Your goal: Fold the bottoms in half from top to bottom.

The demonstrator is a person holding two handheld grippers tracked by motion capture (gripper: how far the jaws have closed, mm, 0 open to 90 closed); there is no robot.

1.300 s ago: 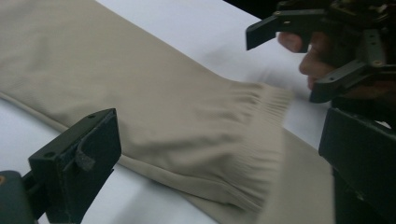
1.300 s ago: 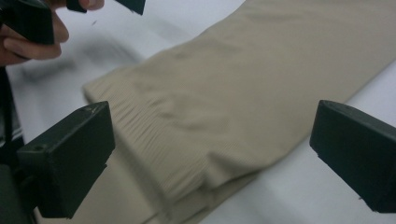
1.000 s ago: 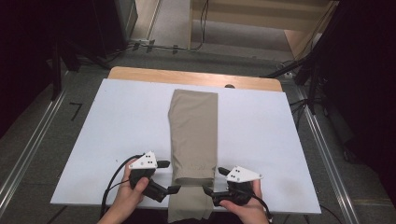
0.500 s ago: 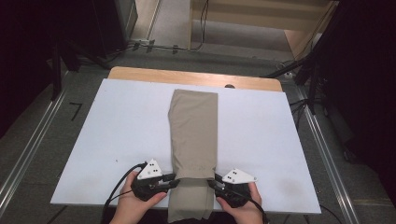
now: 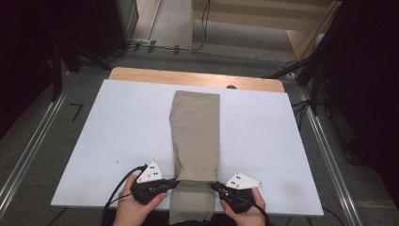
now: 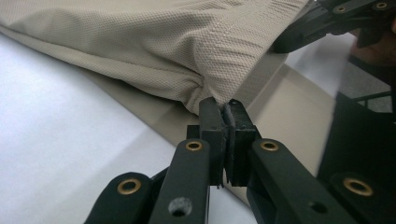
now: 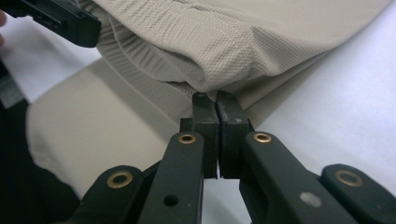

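Folded beige trousers (image 5: 195,136) lie lengthwise down the middle of the white table (image 5: 108,132), the near end hanging over its front edge, where the left gripper (image 5: 173,183) and right gripper (image 5: 215,187), jaws just closed, each pinch a side edge of the upper fabric layer.

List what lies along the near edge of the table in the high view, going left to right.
Black cable → left gripper → folded beige garment → right gripper → bare white table surface.
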